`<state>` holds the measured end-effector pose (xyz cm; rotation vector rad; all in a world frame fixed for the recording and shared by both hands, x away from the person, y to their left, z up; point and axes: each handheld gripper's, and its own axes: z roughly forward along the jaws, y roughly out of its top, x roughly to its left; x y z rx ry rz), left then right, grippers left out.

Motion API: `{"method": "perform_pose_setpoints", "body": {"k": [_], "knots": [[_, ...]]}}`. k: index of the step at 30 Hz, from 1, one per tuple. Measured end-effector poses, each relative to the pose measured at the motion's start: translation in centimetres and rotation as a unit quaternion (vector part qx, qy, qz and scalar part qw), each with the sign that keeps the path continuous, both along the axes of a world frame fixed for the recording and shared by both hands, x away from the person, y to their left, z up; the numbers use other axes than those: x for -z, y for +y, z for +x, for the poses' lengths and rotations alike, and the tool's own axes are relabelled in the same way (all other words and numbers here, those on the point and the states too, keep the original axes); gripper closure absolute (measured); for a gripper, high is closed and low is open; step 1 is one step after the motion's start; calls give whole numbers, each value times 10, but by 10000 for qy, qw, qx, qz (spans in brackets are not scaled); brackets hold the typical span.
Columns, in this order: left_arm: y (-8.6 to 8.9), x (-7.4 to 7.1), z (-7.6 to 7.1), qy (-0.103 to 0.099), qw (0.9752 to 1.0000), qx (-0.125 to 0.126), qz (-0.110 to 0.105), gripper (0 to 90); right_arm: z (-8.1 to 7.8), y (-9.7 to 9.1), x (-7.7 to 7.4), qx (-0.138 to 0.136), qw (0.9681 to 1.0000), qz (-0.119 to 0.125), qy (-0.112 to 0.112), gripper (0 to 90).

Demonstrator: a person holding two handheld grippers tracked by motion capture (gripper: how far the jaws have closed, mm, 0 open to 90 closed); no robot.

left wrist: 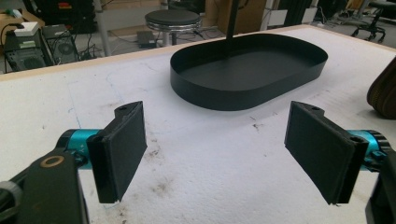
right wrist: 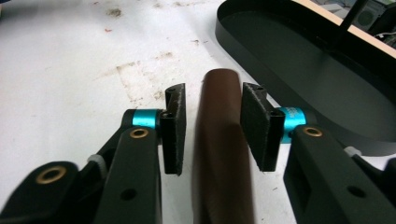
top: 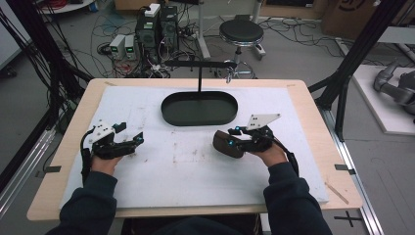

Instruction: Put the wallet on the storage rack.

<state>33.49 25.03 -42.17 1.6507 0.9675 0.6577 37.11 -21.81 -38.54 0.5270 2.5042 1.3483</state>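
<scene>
Right gripper (right wrist: 212,126) fingers flank a brown case (right wrist: 223,154), gaps visible; left gripper (left wrist: 224,149) fingers wide apart.

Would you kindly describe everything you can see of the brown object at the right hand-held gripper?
The brown object is dark brown, smooth and rounded, with faint ribbing on the part seen from the left gripper view; what it is I cannot tell. It lies on the white table cover, just short of the black oval tray. It sits between the jaws of the right hand-held gripper, with a sliver of gap on each side, so not yet clamped.
</scene>
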Motion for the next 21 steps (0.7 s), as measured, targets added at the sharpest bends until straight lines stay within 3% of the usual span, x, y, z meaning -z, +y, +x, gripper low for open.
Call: {"method": "perform_pose_setpoints", "body": {"k": [4,7,9,12,13,15,18,21], "knots": [[0,0,0,5,10000,3,7,206,1,-2,0,96,9999,13,-42,537],[0,0,0,5,10000,4,4,206,2,-2,2,212,9998,-21,-33,429],[0,0,0,4,10000,5,1,206,4,-2,7,227,9996,-141,127,392],[0,0,0,3,10000,-3,-10,206,5,-1,16,154,9987,-394,297,396],[0,0,0,4,10000,-3,-15,206,5,-1,18,134,9976,-486,482,401],[0,0,0,-2,10000,2,-13,206,7,-1,23,116,9960,-631,626,453],[0,0,0,-2,10000,4,-4,206,8,-2,22,53,9958,-628,663,599],[0,0,0,12,10000,8,0,206,9,-3,20,78,9961,-585,648,632]]}}
